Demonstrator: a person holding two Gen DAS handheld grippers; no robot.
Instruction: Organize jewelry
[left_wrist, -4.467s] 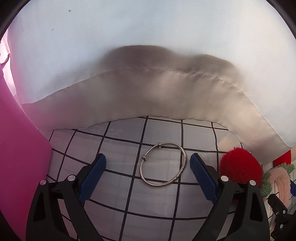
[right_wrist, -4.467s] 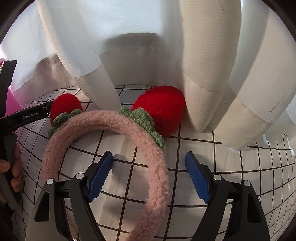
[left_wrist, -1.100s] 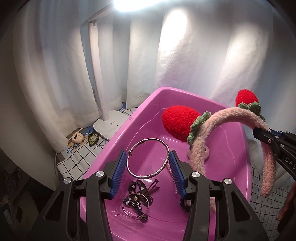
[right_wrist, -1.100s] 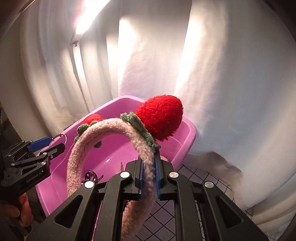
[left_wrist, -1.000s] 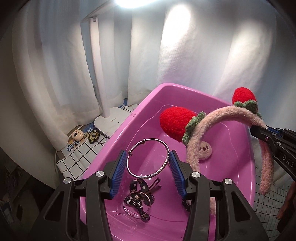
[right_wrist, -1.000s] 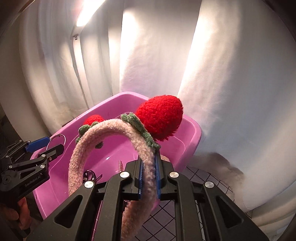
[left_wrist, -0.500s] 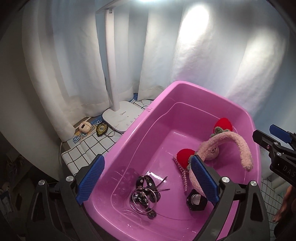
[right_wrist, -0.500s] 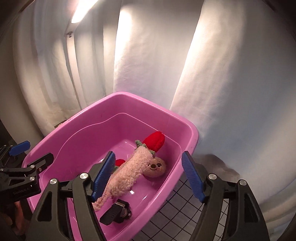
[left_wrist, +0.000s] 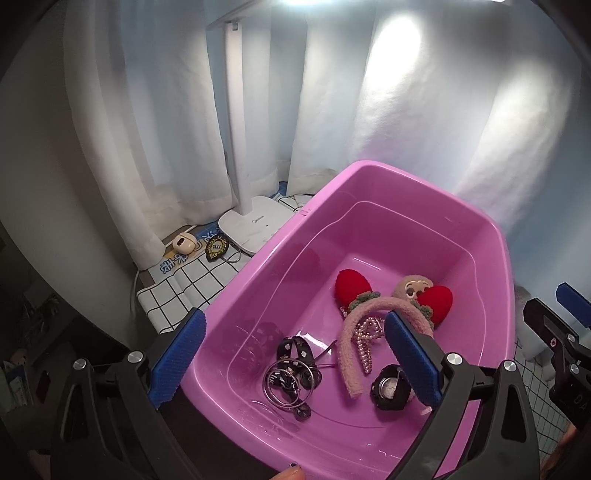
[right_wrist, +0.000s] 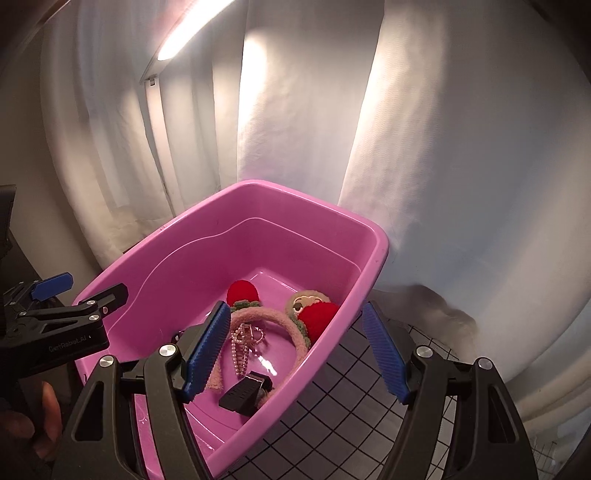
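The left gripper (left_wrist: 293, 360) hangs above the near end of the pink plastic tub (left_wrist: 369, 168) with its blue-padded jaws spread wide and nothing between them. The right gripper (right_wrist: 295, 350) is likewise wide open and empty, one blue pad over the tub's interior, the other out over the black-and-white grid cloth (right_wrist: 343, 402) beside the tub's right wall.

On the tub floor nearest the left camera lies the silver bangle (left_wrist: 286, 386), resting on a tangle of black hair clips (left_wrist: 295, 350). Just to its right sits a small black case with a round metal face (left_wrist: 388, 387). Beyond these, the fuzzy pink headband (left_wrist: 364, 314) lies flat, its arch draped over a strand of pearl beads (left_wrist: 365, 343). Its two red strawberry pompoms (left_wrist: 352, 284) point toward the far end of the tub, and a round tan plush face (left_wrist: 412, 286) sits between them, touching the right one.

Outside the tub on the left, a white lamp base (left_wrist: 255, 223) stands on the grid cloth, its stem rising against the white curtain (left_wrist: 147, 110). Near the base lie a small cream-coloured gadget (left_wrist: 183, 243) and a black-and-gold badge (left_wrist: 218, 247). The curtain closes off the whole background in both views.
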